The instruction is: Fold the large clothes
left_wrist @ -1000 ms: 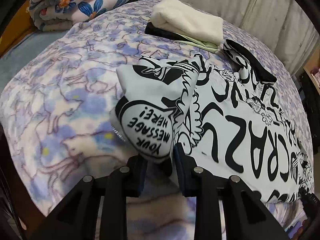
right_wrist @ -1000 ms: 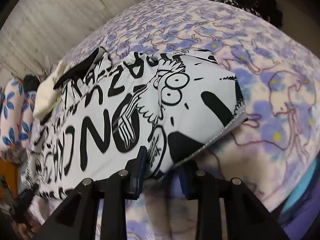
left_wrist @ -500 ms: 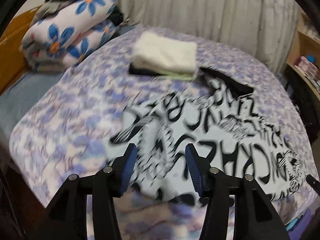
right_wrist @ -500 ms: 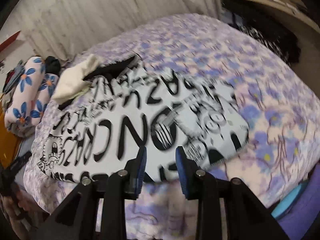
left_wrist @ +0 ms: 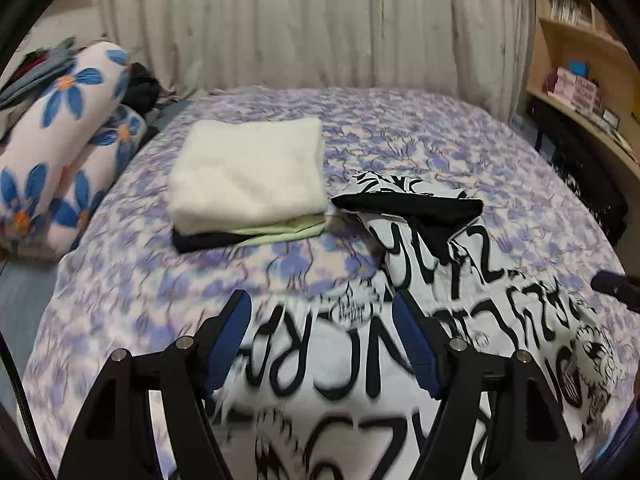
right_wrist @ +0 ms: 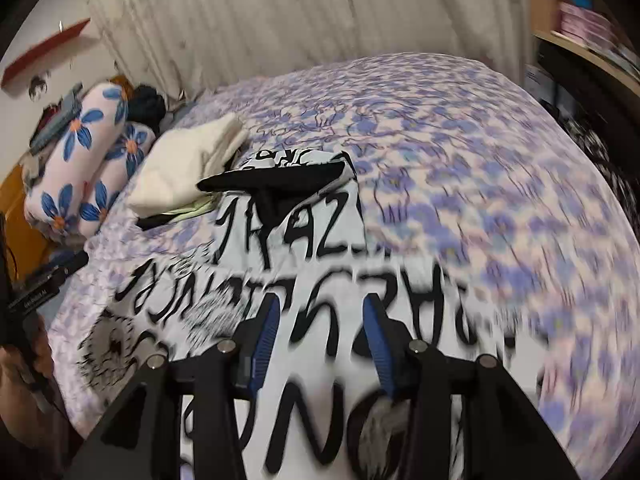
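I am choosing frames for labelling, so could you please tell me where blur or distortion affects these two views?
Left wrist view: fisheye bowing with dark corners, mild smear on the near black-lettered white garment, cream folded towel fairly crisp. Right wrist view: heavy motion blur across the purple floral bedspread at right and the near lettering.

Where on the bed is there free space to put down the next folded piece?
Free bedspread lies behind the printed garment, toward the curtain, and on its right side in the right wrist view. A narrower strip runs in front of the folded stack. The flowered rolls crowd the left edge.
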The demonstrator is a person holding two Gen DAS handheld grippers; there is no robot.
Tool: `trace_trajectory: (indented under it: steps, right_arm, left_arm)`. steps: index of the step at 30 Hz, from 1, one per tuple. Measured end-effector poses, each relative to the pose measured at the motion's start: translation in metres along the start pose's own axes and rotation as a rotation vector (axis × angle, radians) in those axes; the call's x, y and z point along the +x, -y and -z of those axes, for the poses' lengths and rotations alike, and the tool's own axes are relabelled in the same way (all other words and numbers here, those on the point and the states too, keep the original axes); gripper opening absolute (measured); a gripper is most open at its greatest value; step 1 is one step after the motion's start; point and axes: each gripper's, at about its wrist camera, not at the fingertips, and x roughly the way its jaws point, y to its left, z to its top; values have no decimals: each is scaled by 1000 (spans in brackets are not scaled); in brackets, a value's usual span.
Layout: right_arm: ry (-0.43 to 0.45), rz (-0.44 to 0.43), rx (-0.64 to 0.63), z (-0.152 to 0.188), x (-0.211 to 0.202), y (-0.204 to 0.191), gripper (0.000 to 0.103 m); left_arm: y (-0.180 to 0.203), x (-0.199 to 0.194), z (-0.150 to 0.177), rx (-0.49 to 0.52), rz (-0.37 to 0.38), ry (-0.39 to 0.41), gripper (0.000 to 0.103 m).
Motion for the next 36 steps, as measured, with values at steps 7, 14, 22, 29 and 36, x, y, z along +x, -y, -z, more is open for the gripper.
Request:
trace_trajectory:
  steps: [7,14,22,29,36]
  right_arm:
    - [-48,66,-175,-82,97,1,43]
    - [-126,62,-327,-125,181,-3,43]
    - [-137,16,-458,-131,220,-15,43]
    - [-81,60,-577,-111,204,-19,1]
    - [-100,72,-581,-73,179,6,0]
  left_arm:
    - [16,98,-66,39,81,-64,71]
    - [35,161,-96,70,123,-90,71]
    - [41,206,-127,41,152,-118,71]
    - [42,237,-141,-22,139,-151,71]
    - [59,260,-121,55,84,-243,71]
